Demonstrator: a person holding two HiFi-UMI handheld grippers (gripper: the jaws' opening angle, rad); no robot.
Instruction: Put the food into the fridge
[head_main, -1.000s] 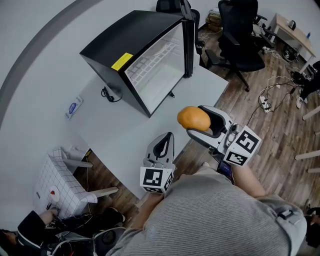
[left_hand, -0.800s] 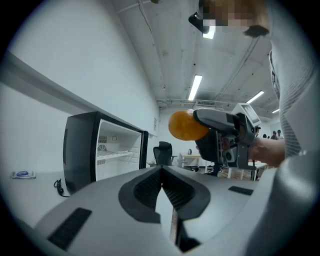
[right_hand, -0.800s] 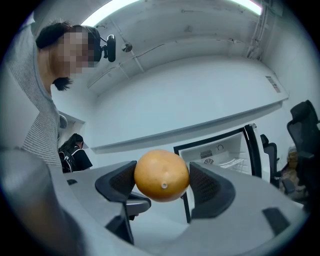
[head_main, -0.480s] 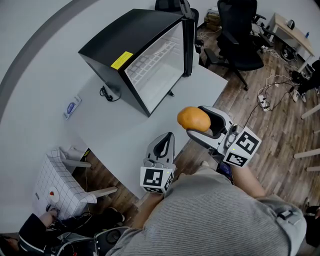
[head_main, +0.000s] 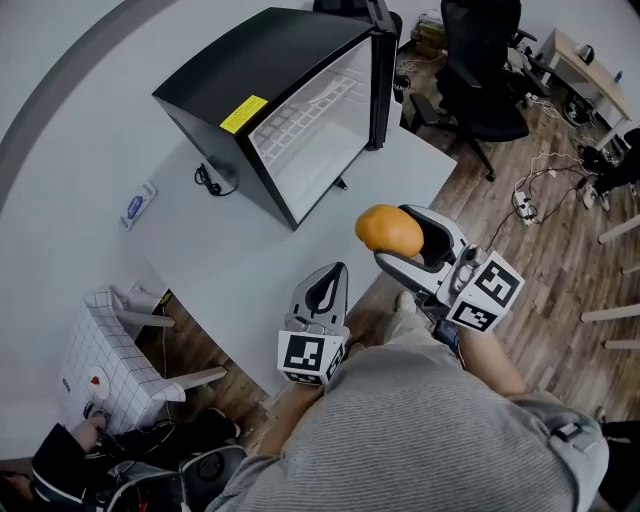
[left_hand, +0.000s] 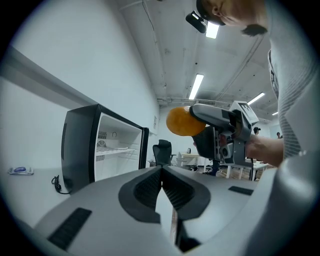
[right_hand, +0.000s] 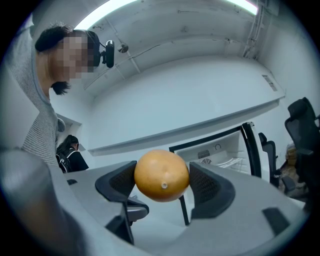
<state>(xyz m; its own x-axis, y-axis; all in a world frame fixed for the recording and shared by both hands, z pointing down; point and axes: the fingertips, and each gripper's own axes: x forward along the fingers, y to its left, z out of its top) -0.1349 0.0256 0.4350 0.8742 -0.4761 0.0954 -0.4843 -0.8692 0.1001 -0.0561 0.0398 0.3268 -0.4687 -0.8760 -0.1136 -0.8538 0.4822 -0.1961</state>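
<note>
Round orange fruit (right_hand: 161, 175) clamped between pads of right gripper (right_hand: 163, 172), jaws spread wide around it, fruit seated right out at tips. Fruit held up in air, lined up over near edge of white table (head_main: 240, 260) in head view, well apart from small black fridge (head_main: 250, 80). Fridge door swung open, white inside and wire shelf visible. Left gripper (left_hand: 161, 177) pinched together, nothing caught in it, kept low beside right one. Black office chair (head_main: 485, 70) spotted past fridge on wood floor.
</note>
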